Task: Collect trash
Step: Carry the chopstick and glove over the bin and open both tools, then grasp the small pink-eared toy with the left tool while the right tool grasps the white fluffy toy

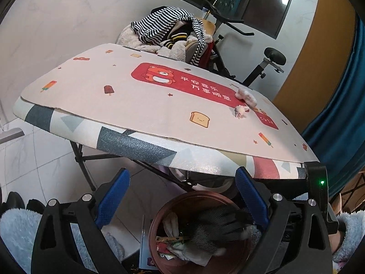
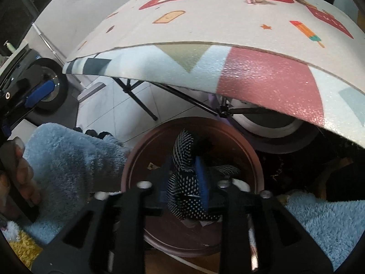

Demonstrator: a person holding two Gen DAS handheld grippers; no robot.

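White tiled floor under a folding table (image 1: 141,105) with a cartoon bear mat, two pink fluffy scraps (image 1: 245,97) lying near its far edge. Right gripper (image 2: 184,180) is clamped on a black white-dotted rag (image 2: 182,150) right over the brown bin (image 2: 136,155). Left gripper (image 1: 182,196) hangs wide open, holding nothing, above that same bin.

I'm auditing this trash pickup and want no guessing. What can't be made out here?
- Right wrist view: bin contents, hidden by the black dotted glove in the right gripper.
- Left wrist view: small pink items on the table, too small to identify.
- Left gripper: open, holding nothing.
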